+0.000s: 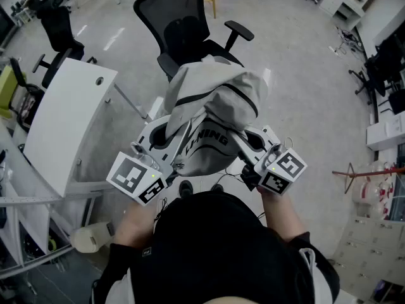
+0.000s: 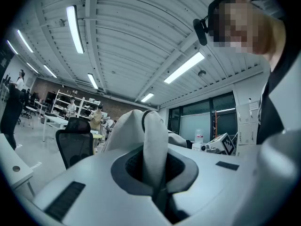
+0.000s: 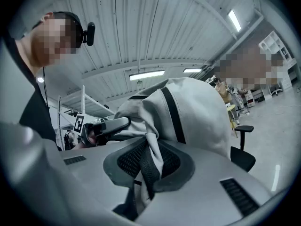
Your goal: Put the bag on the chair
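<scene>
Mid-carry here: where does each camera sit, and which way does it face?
Head view: on the head, steeply down on bag, chair, both forearms, left gripper and right gripper.
Left gripper view: on that gripper, looking along its jaws shut on bag fabric; the person's head upper right.
Right gripper view: likewise; head upper left.
Shared: both gripper views show the bag and ceiling.

The bag [image 1: 218,116] is soft grey cloth, not shiny. The chair [image 1: 180,18] has a black net back. The left tongs [image 2: 155,178] and right tongs [image 3: 145,171] are smooth white plastic.
</scene>
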Demonstrator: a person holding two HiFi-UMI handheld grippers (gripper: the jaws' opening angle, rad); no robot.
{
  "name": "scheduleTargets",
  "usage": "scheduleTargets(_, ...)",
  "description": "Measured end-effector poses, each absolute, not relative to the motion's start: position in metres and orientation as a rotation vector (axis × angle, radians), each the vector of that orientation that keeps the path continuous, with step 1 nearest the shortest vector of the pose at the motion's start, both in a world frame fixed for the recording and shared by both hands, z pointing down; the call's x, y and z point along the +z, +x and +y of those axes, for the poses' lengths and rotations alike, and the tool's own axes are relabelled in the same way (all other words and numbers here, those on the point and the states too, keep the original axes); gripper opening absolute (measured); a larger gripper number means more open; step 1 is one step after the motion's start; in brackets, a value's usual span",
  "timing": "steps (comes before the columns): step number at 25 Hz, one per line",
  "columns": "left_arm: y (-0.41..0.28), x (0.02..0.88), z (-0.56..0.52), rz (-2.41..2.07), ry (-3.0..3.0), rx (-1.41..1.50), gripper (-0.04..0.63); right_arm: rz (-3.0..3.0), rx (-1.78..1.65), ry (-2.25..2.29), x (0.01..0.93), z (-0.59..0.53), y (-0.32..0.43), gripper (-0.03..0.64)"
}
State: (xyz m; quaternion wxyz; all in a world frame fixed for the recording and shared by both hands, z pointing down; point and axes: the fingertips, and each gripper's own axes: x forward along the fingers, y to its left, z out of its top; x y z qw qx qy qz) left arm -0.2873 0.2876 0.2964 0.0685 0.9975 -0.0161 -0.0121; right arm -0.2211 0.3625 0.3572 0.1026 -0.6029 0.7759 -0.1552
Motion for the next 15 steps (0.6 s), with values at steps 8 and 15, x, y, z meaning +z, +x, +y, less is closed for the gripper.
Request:
scheduleTargets(8, -0.284, 0.297, 0.284, -0.042, 2.996, -0.023, 0.021, 2.278, -0.462, -1.795, 0.358, 0.361, -0.219, 0.058)
scheduleTargets(15, -0.29, 0.314, 0.28, -0.03, 2.952, 0.029, 0.021, 2.248, -0.53, -1.826, 0.373, 0.36, -0.224, 0.058)
